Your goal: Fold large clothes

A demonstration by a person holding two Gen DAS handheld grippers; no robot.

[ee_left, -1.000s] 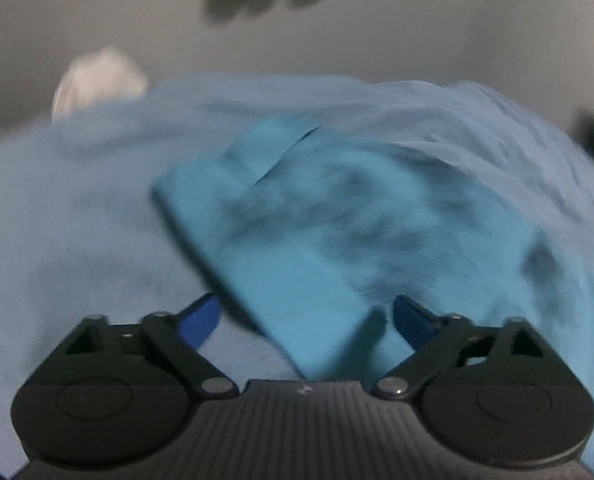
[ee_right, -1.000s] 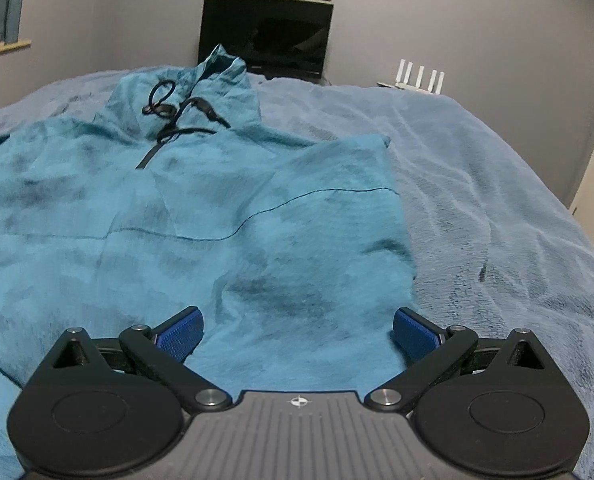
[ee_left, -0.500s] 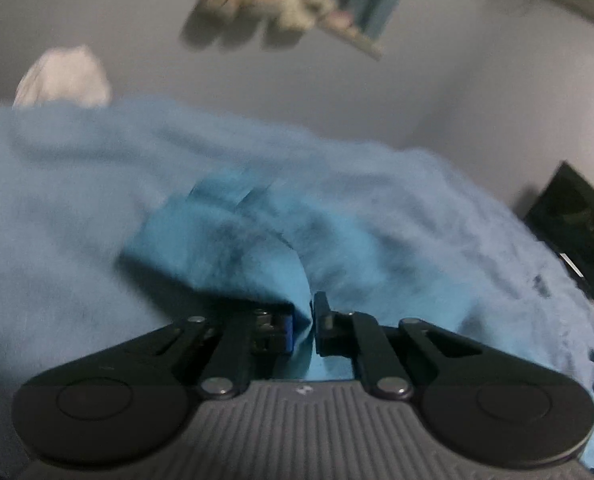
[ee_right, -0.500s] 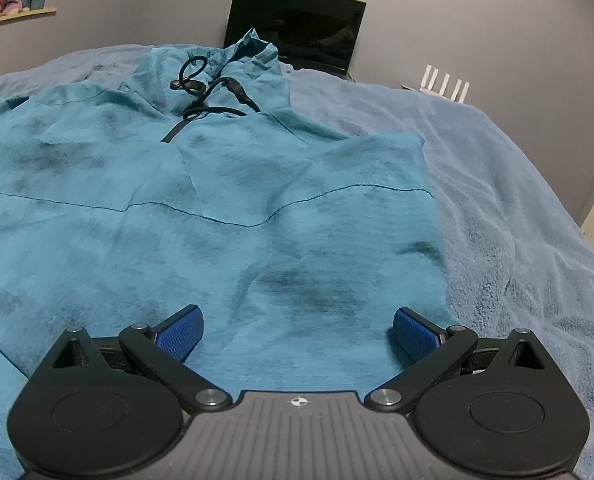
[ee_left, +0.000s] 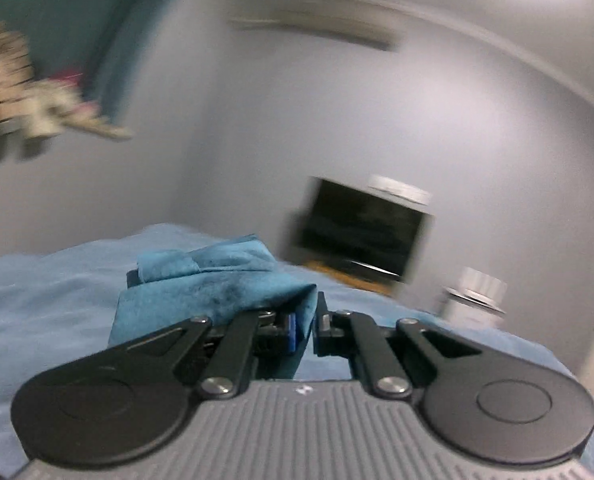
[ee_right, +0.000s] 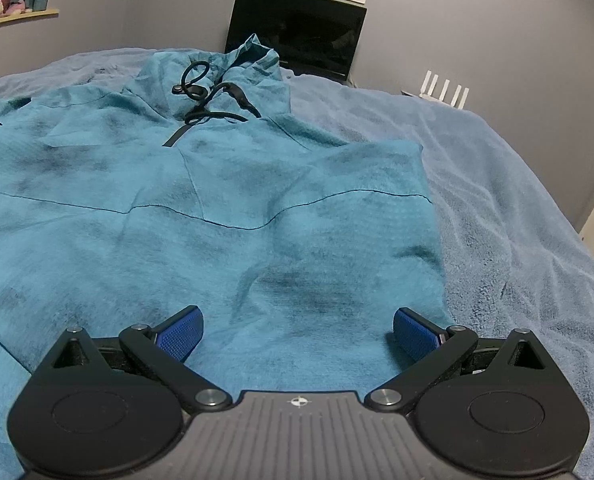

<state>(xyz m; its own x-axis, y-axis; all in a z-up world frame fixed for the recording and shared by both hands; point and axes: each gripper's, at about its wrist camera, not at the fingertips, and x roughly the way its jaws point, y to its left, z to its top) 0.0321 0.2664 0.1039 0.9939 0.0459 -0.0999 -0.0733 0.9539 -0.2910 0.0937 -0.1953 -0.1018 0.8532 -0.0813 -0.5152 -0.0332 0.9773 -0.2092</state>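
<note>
A teal hoodie lies flat, front up, on the light blue blanket, its hood and black drawstrings at the far end. My right gripper is open and empty, low over the hoodie's lower right part. My left gripper is shut on a fold of the hoodie's teal sleeve and holds it raised above the blanket; the cloth drapes over the left finger.
A black monitor stands against the grey wall behind the bed, with a white router to its right. A shelf with cloth items is at the far left. The blanket's right side is bare.
My left gripper closed on the sleeve, lifted it and swung toward the monitor. My right gripper stayed open and moved slightly forward over the hoodie.
</note>
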